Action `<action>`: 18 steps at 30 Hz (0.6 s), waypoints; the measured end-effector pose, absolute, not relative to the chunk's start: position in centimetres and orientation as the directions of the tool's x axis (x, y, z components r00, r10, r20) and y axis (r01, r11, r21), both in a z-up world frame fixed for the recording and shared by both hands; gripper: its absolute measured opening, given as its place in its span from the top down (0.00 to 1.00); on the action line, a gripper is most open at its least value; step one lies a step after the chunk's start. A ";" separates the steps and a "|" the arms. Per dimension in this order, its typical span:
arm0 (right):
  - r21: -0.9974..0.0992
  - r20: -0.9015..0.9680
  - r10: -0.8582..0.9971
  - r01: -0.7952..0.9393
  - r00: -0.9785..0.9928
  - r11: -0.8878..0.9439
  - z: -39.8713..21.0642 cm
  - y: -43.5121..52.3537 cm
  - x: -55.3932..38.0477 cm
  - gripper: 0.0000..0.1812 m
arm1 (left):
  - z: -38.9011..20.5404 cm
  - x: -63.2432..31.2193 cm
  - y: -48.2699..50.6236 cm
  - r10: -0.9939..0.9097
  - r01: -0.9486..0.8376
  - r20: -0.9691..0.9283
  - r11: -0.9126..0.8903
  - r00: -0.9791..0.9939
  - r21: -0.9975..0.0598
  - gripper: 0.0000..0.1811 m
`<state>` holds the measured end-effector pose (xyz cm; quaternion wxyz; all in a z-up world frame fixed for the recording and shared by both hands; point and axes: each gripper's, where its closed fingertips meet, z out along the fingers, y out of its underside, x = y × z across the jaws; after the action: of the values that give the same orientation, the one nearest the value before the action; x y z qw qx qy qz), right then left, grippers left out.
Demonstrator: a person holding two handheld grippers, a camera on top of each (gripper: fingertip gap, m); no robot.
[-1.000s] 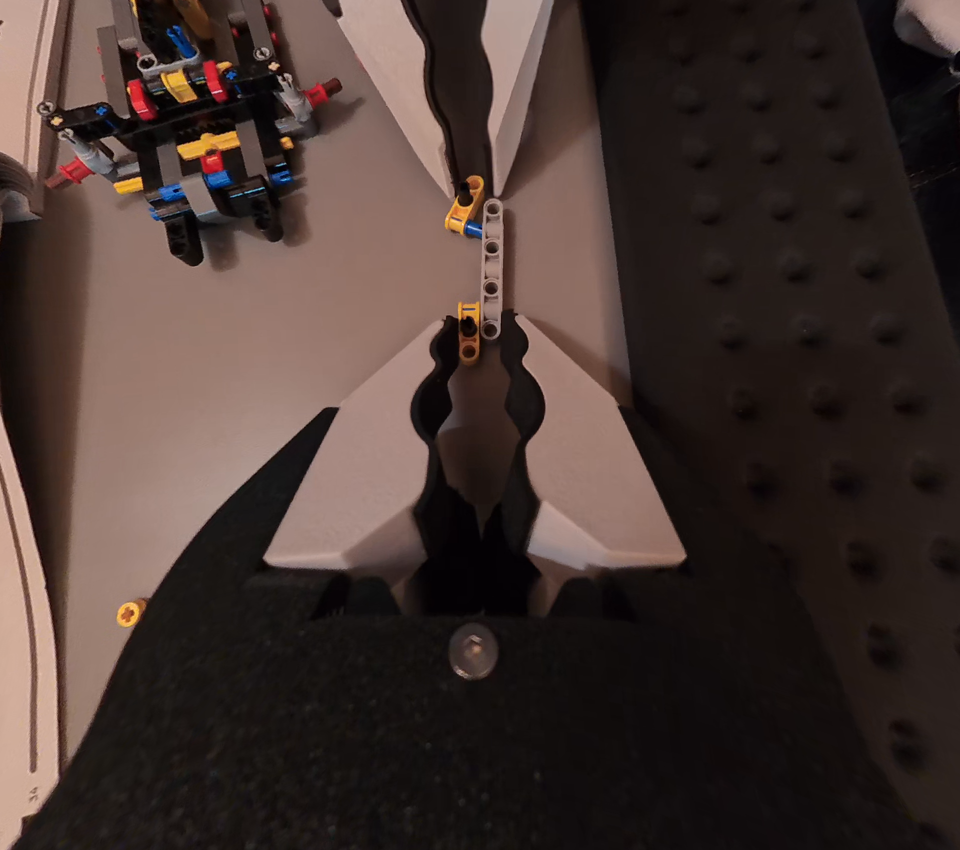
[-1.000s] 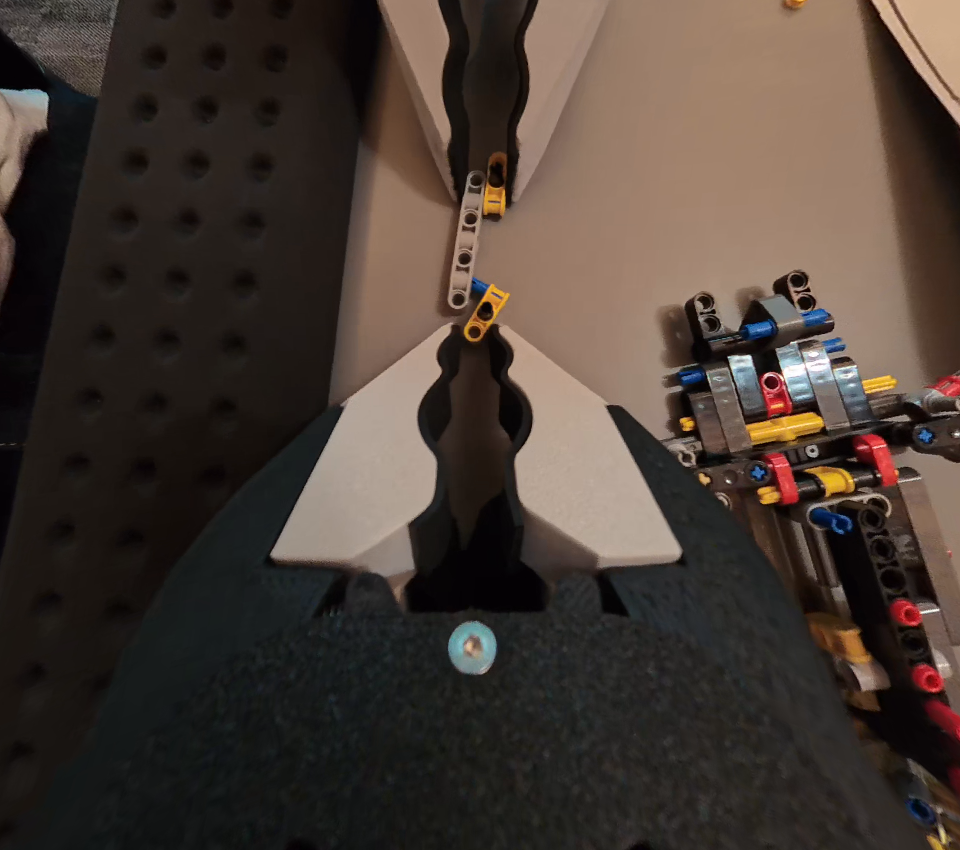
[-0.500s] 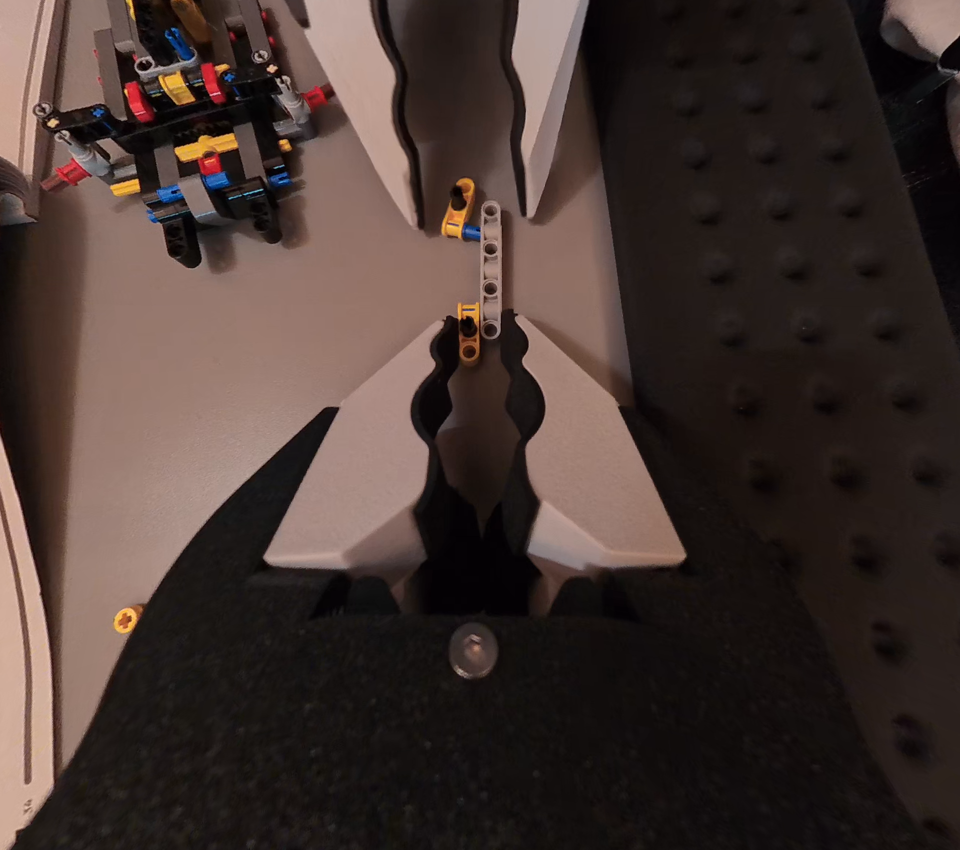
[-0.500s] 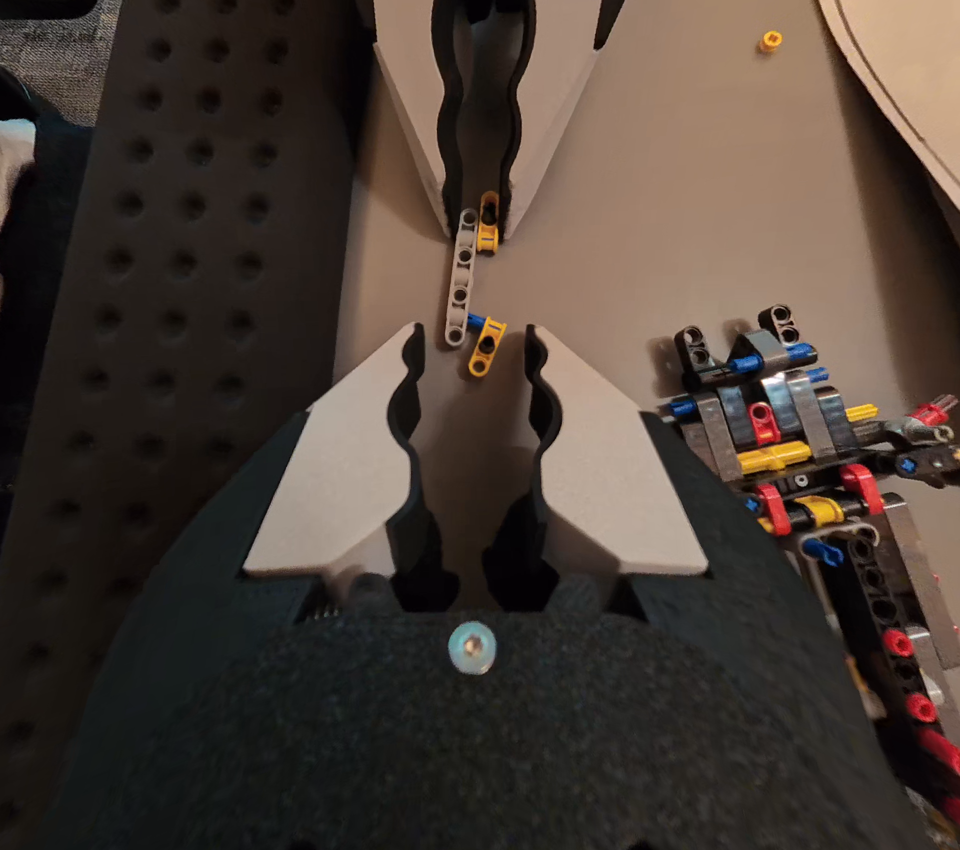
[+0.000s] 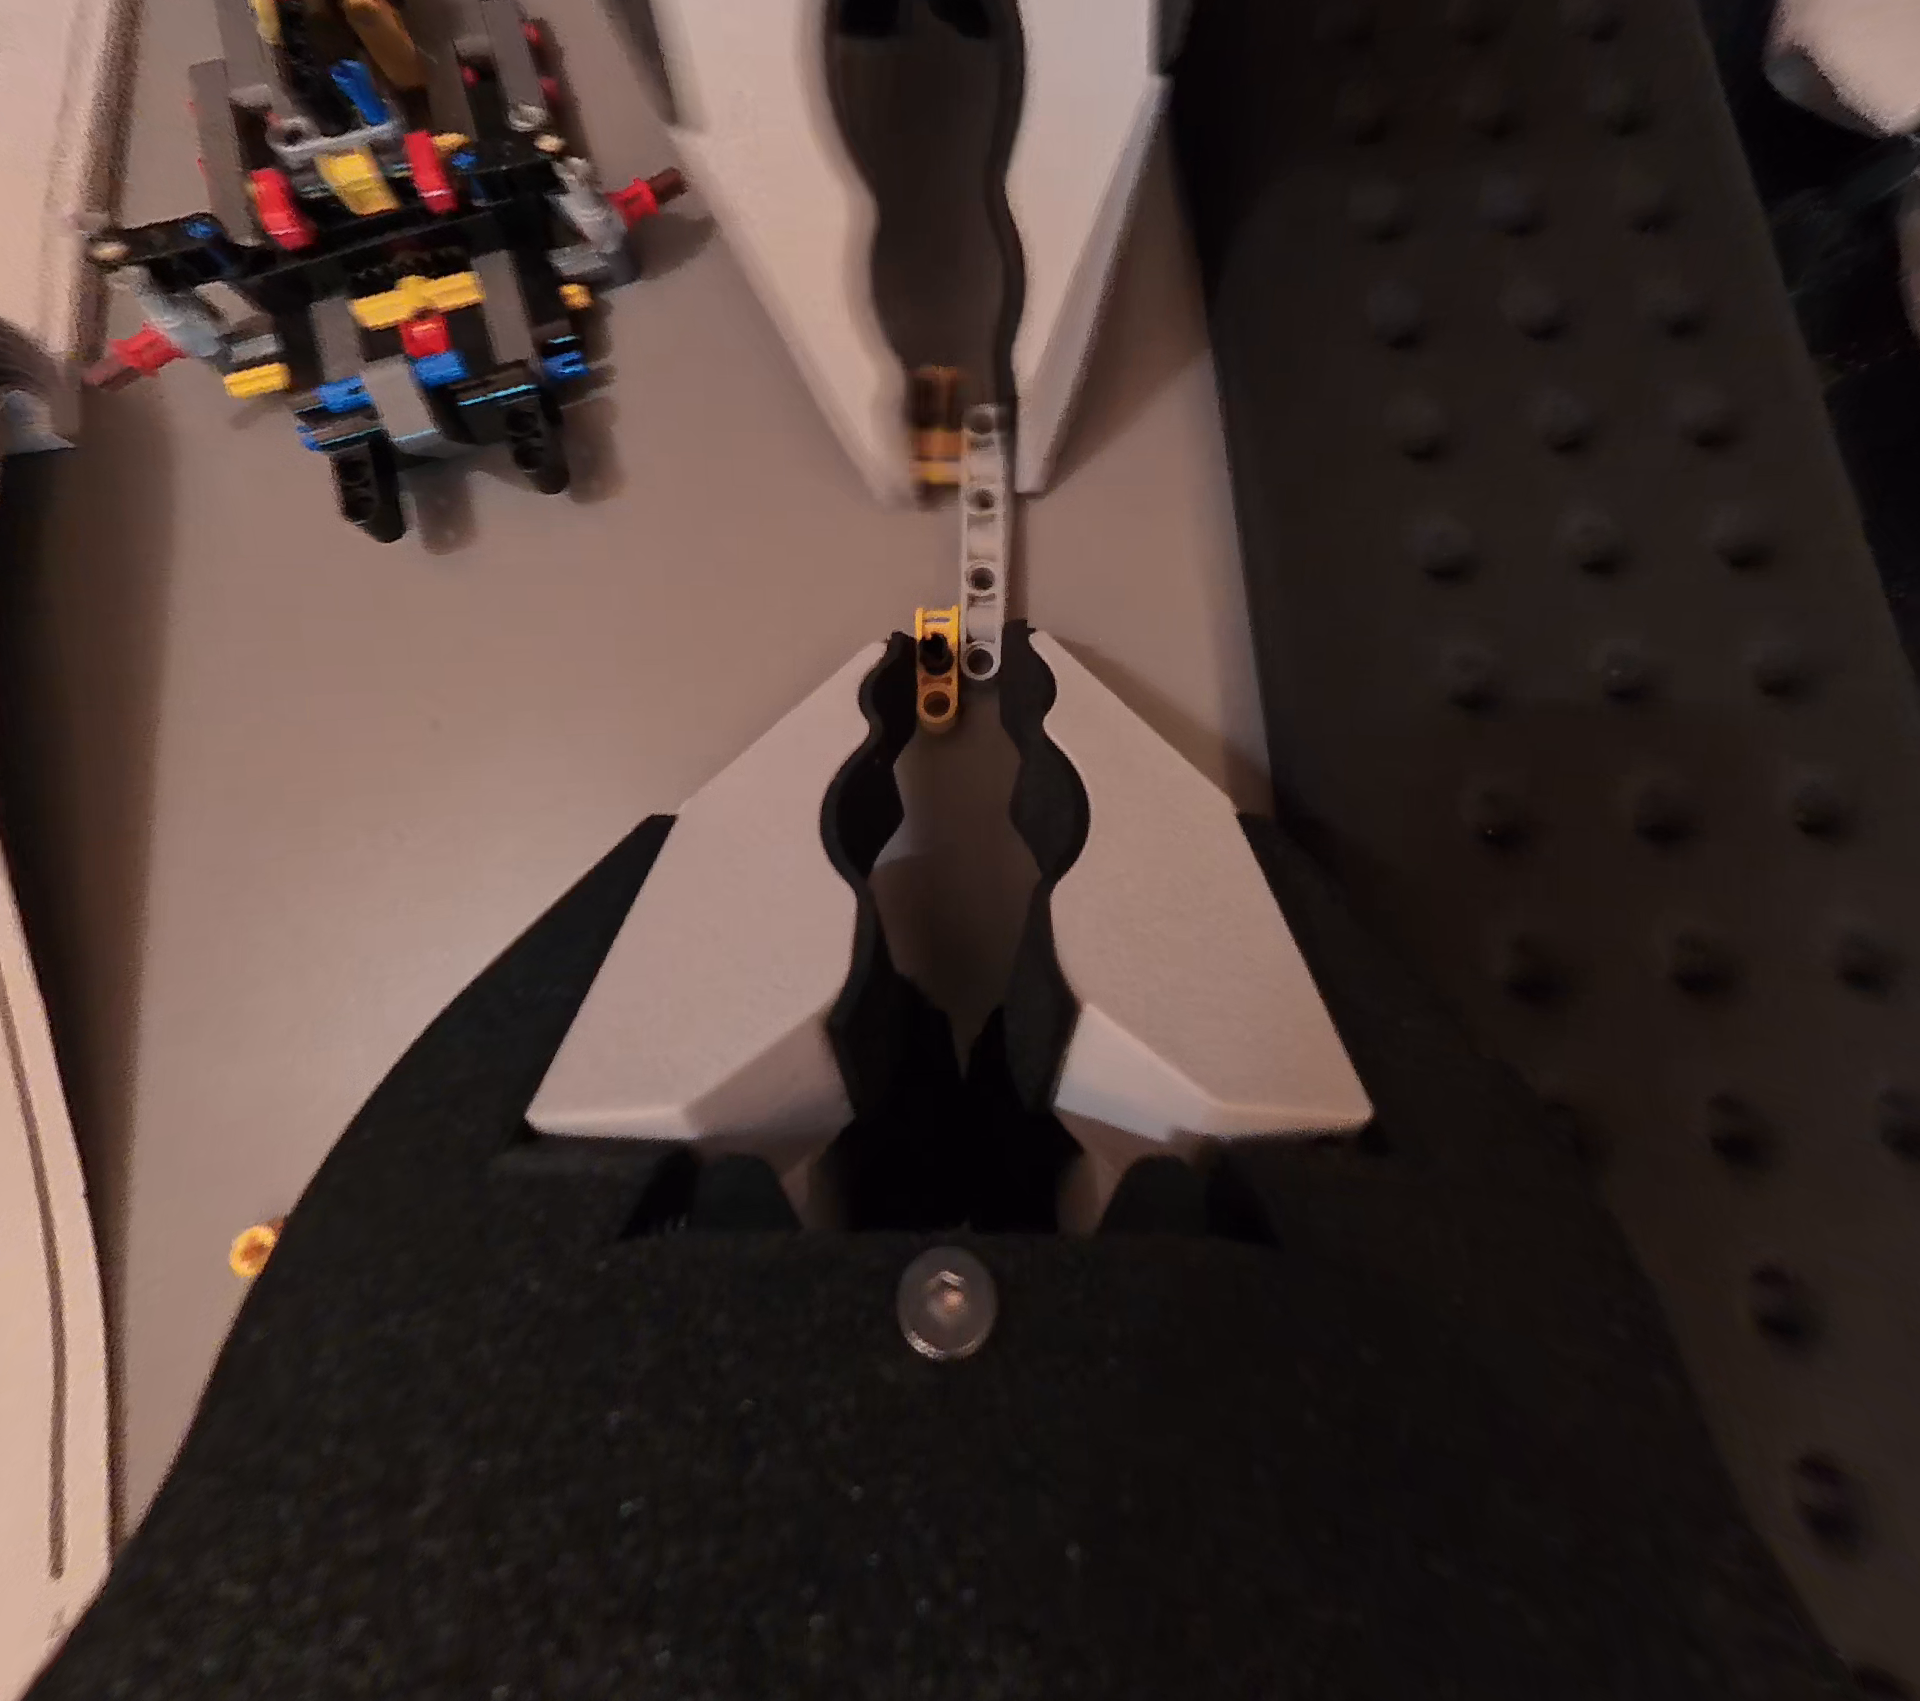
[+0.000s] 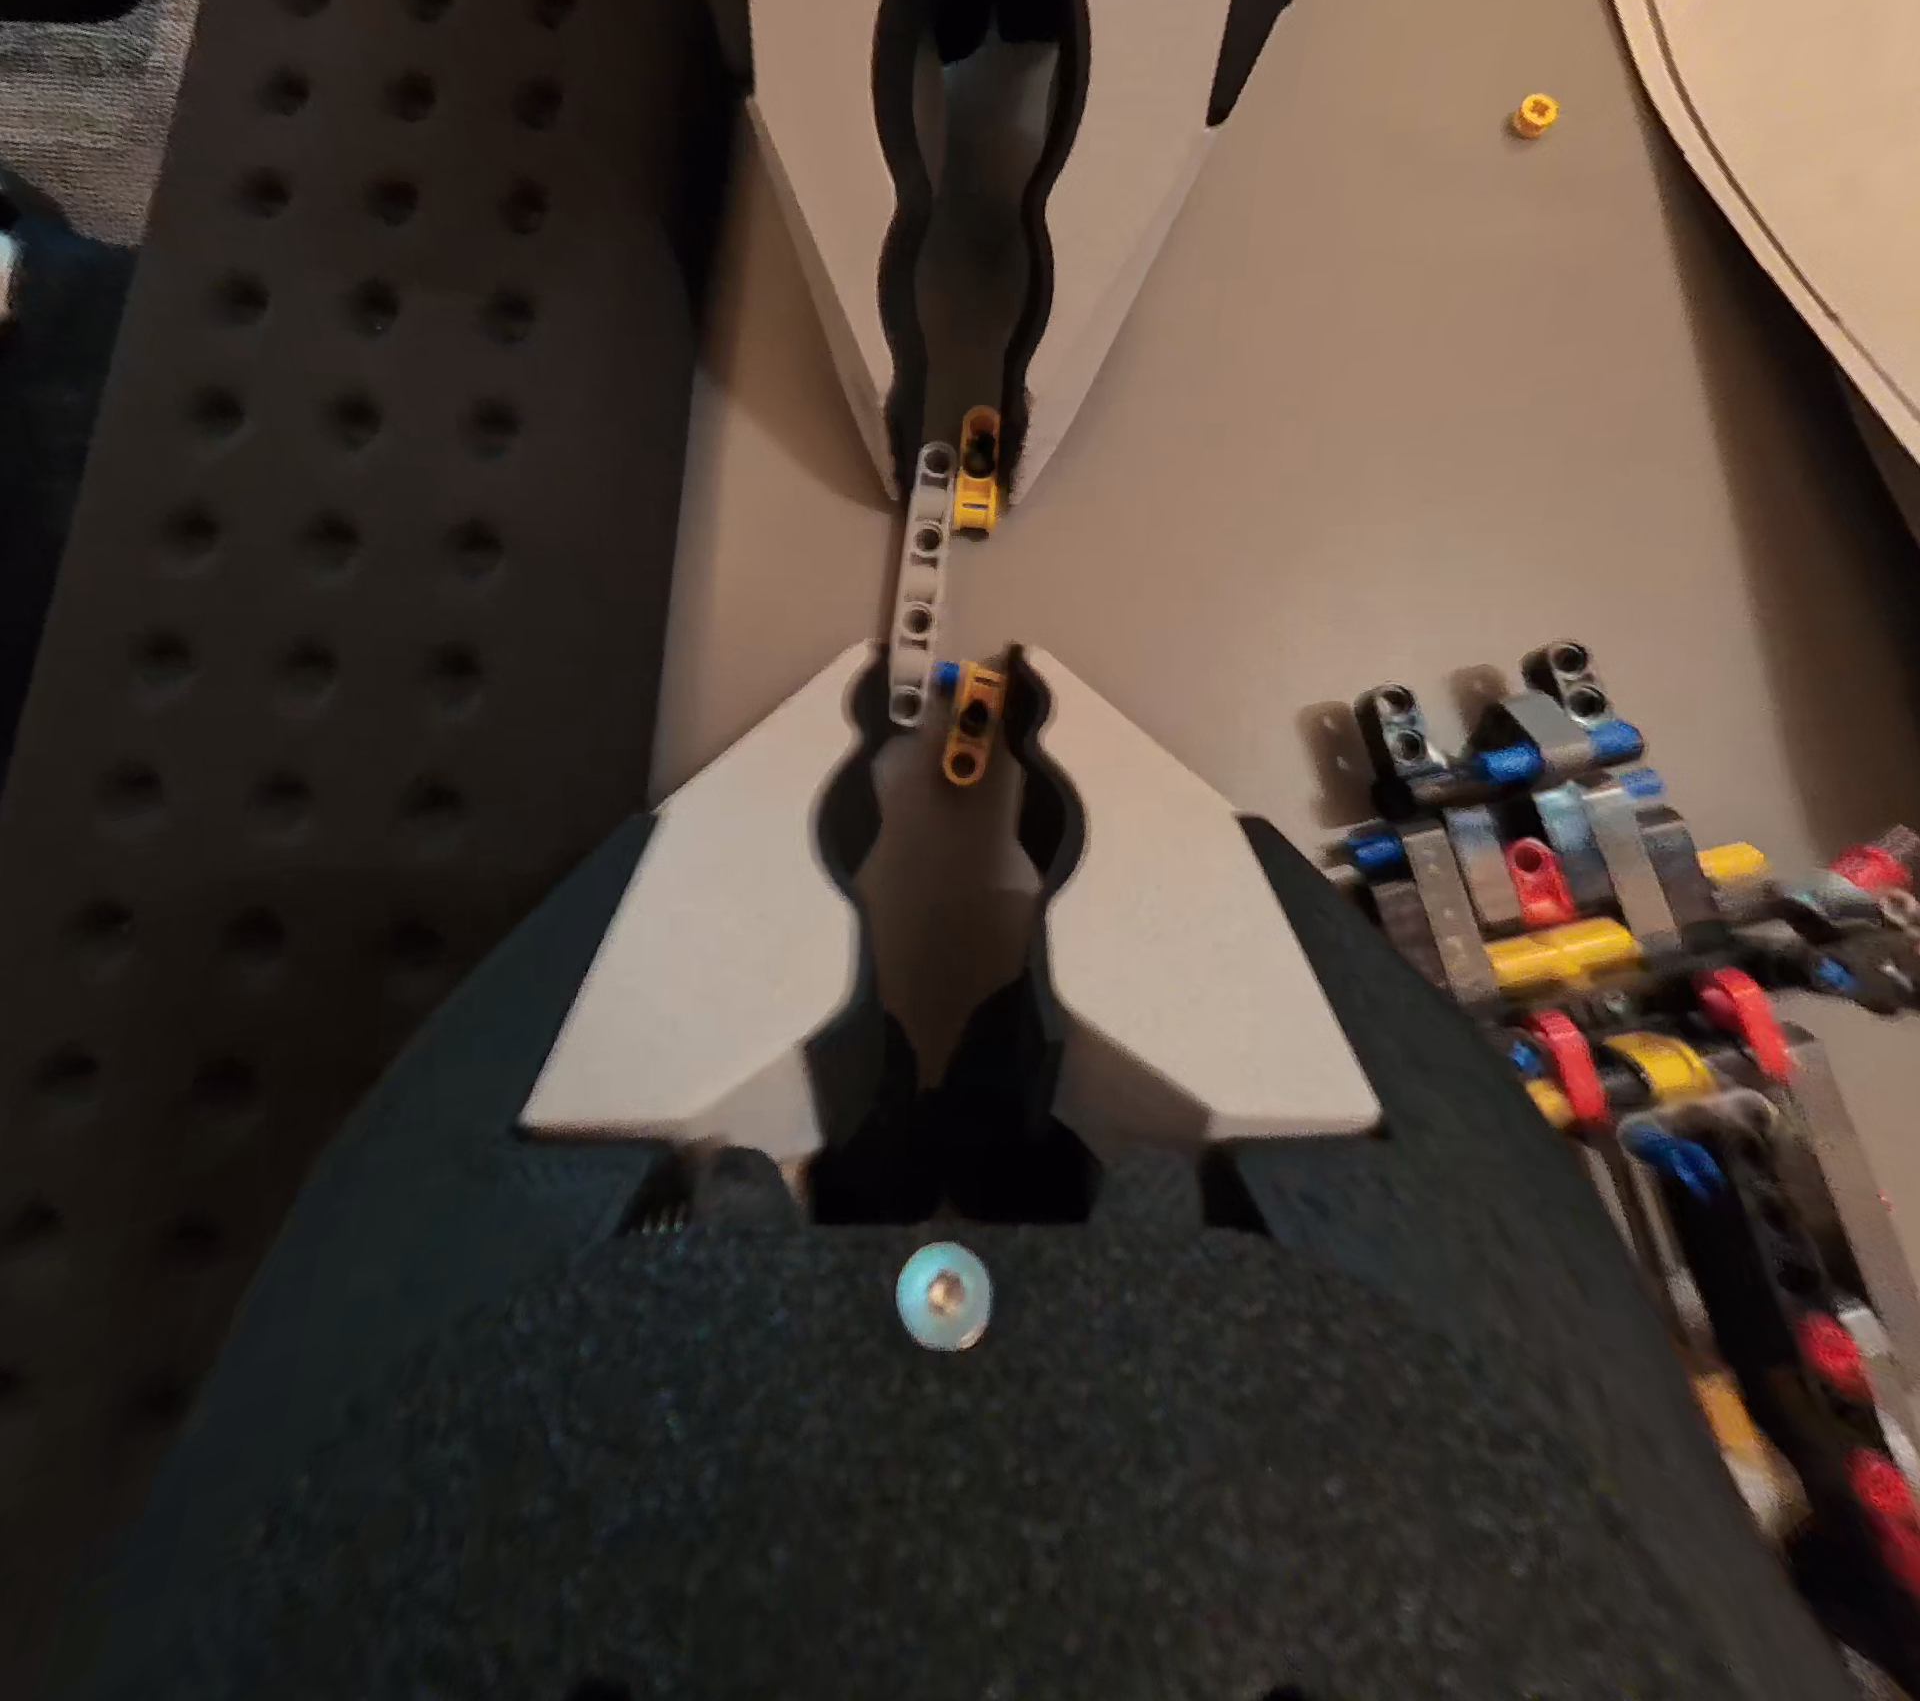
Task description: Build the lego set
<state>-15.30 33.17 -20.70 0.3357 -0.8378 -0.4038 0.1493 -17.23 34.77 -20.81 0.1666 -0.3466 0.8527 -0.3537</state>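
Observation:
A short grey beam (image 5: 982, 550) has a yellow connector at each end. It is held just above the tan table between the two grippers, which face each other tip to tip. My left gripper (image 5: 956, 649) is shut on the near beam end and its yellow connector (image 5: 937, 675). My right gripper (image 6: 940, 675) is closed around the other beam end (image 6: 909, 695) and its yellow connector (image 6: 971, 726), which has a blue pin. The right gripper's tips look blurred in the left wrist view (image 5: 961, 477). The left gripper also shows in the right wrist view (image 6: 956, 488).
The partly built black, grey, red, yellow and blue lego chassis (image 5: 384, 249) lies on the table, also in the right wrist view (image 6: 1621, 924). A black studded mat (image 5: 1558, 612) runs along one side. A small yellow piece (image 6: 1536, 116) lies near paper sheets (image 6: 1787, 145). Left and right tips are no more than a few centimetres apart.
The right gripper let go of its yellow connector and opened wide. It then moved forward and closed again around the beam end and connector. The left gripper kept its hold.

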 end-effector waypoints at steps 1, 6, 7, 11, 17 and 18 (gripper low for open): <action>-0.694 0.001 0.796 0.573 0.606 -0.436 -20.7 32.9 -15.8 0.91 | -20.8 -17.3 34.6 -0.701 -0.471 -0.033 0.512 -0.712 -0.718 0.92; -0.684 0.037 0.812 0.607 0.583 -0.404 -20.7 32.9 -15.7 0.91 | -20.8 -17.3 34.6 -0.699 -0.469 -0.036 0.516 -0.714 -0.717 0.92; -0.683 0.035 0.811 0.606 0.584 -0.408 -20.7 32.9 -15.7 0.91 | -20.8 -17.3 34.6 -0.700 -0.470 -0.036 0.515 -0.713 -0.717 0.92; -0.698 -0.039 0.778 0.540 0.627 -0.470 -20.7 33.0 -15.7 0.91 | -20.8 -17.3 34.7 -0.703 -0.467 -0.044 0.517 -0.710 -0.717 0.92; -0.684 0.029 0.752 0.562 0.658 -0.465 -20.7 33.0 -15.4 0.91 | -20.8 -17.3 34.7 -0.721 -0.478 -0.056 0.513 -0.690 -0.713 0.92; -0.681 0.029 0.756 0.567 0.654 -0.464 -20.7 33.0 -15.3 0.91 | -20.8 -17.2 34.7 -0.722 -0.480 -0.055 0.513 -0.690 -0.711 0.92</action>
<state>-15.34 32.98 -20.69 0.3382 -0.8441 -0.3919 0.1400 -17.24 34.70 -20.76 0.1752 -0.3528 0.8520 -0.3447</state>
